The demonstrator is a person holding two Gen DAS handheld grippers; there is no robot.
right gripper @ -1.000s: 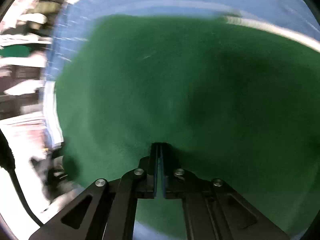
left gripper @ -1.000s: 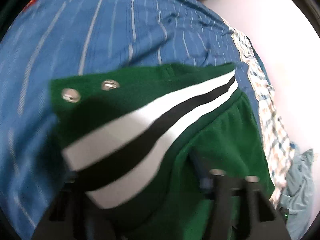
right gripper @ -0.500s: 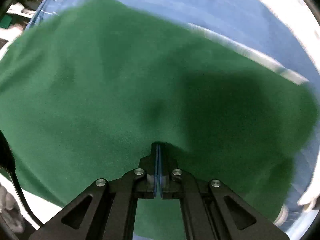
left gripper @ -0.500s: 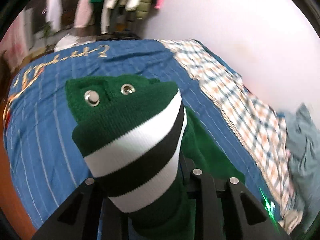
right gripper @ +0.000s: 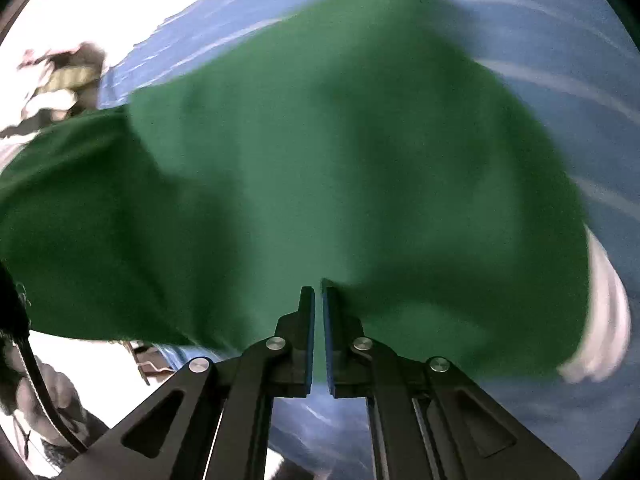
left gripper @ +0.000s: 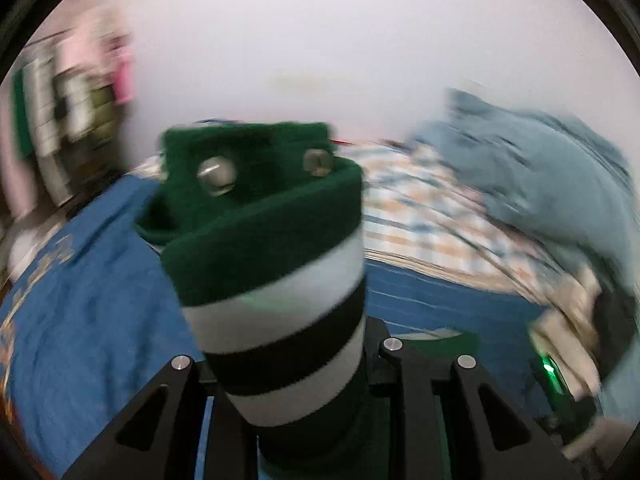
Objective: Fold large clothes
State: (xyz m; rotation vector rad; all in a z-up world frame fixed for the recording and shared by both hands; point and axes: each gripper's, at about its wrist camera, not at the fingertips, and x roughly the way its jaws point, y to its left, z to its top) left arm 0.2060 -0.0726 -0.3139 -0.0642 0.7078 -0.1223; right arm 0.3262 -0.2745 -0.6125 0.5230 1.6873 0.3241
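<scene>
Between the fingers of the left gripper (left gripper: 304,364): striped hem of the green jacket (left gripper: 264,240), held tight | right gripper (right gripper: 318,300): narrow, pinching green cloth, though blur makes it hard to tell | jacket up over blue bed (left gripper: 80,300) | risk: thin pinch slips, jacket drops.

Both claws are matte black, built of angular plates with triangular cut-outs in the outer arms. On the left claw (left gripper: 296,380) round silver screw heads dot the linkage, two to either side, and its fingers are hidden behind cloth. The right claw (right gripper: 318,312) carries four like screws, and its two slim black fingers (right gripper: 306,320) are lined with blue pads on the inner faces. A black cable (right gripper: 38,384) curves along the lower left edge of the right wrist view.
</scene>
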